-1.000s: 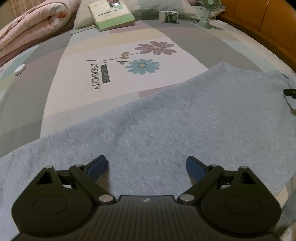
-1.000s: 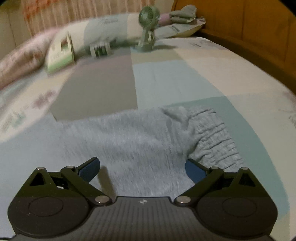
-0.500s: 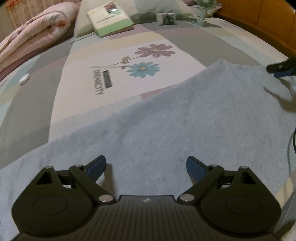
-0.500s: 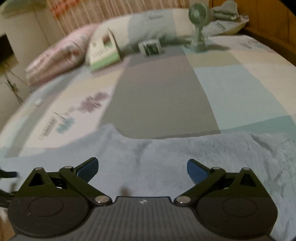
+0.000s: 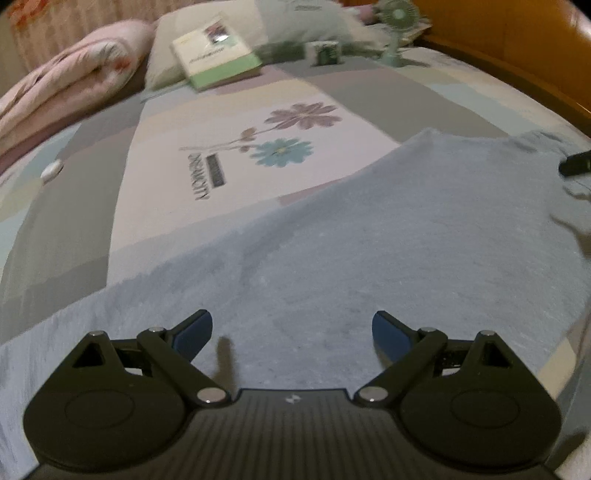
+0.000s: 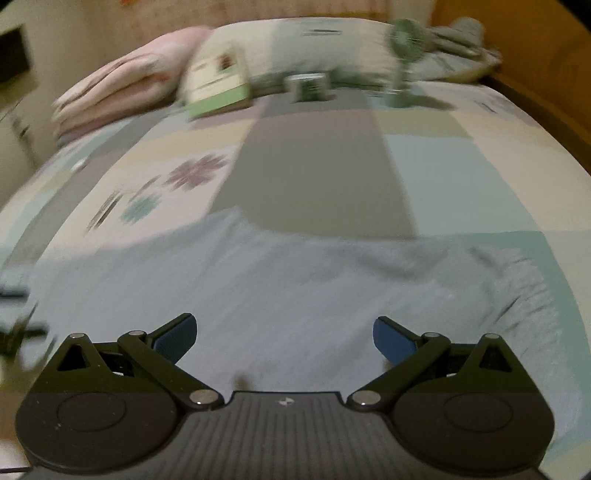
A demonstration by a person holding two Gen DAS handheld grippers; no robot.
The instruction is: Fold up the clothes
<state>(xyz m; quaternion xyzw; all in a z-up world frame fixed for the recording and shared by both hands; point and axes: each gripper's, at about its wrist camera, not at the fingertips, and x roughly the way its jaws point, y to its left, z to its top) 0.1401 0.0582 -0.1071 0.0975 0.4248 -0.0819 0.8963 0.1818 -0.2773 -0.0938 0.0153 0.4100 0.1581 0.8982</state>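
Left wrist: grey garment (image 5: 388, 258) flat on bedspread (image 5: 332, 122).

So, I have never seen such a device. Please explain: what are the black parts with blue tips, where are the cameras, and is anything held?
A person holds two tools, one in each hand. Each carries a camera looking forward along its two fingers. The left hand-held gripper and the right hand-held gripper are both open and hold nothing. Below them a light blue garment lies spread on the bed. Farther away are a book, a small fan and a pink quilt.
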